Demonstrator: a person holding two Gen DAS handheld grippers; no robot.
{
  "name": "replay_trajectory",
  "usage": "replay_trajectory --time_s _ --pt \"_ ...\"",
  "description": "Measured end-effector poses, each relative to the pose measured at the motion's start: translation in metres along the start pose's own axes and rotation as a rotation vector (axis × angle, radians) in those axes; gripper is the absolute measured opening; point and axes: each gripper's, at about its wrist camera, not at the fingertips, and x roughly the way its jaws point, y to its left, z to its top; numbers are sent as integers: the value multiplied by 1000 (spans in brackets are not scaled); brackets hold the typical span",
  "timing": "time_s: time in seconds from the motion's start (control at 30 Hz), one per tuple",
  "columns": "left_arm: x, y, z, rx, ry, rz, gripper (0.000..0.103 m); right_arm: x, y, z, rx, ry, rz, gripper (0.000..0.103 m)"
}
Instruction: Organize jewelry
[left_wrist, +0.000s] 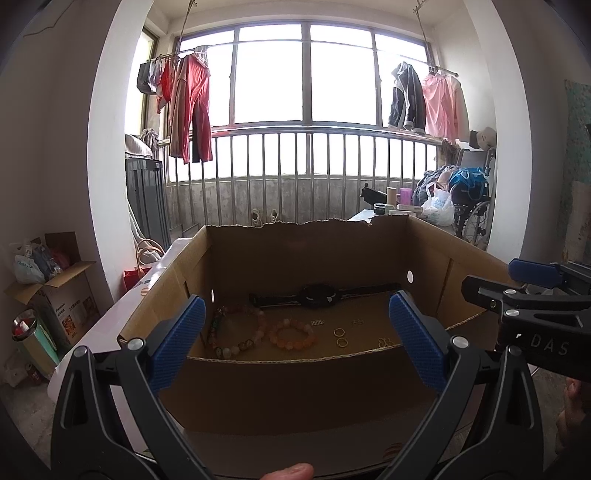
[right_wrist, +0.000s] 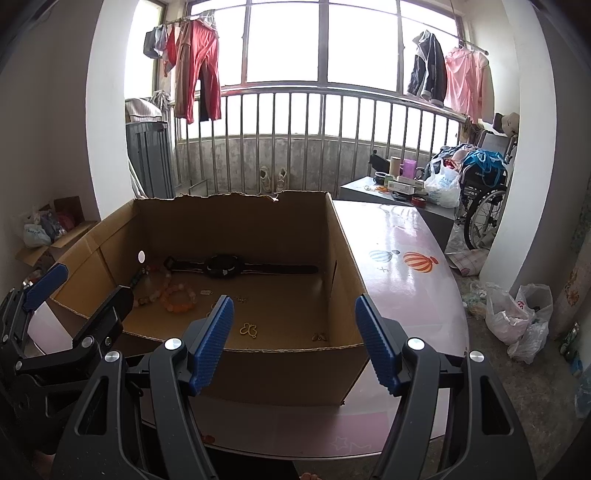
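Progress: jewelry lying loose in cardboard box (right_wrist: 343, 258); sorting not yet starting.
Left gripper (left_wrist: 297, 332): jaws standing wide, empty.
Right gripper (right_wrist: 294, 341): jaws standing wide, empty.

A lived-in home: red and pink laundry (left_wrist: 192, 107) hangs drying before a barred balcony window (left_wrist: 303, 74), beside a folded wheelchair (right_wrist: 484, 199) and plastic shopping bags (right_wrist: 517, 317).

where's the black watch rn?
Inside the cardboard box, the black watch lies flat along the far wall, strap stretched out, just behind the bead bracelets.
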Motion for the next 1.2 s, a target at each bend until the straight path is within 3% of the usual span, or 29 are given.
replay_trajectory --time_s 1.2 --pt "-1 3 0 5 21 -14 96 -1 1 -1 5 -4 -24 67"
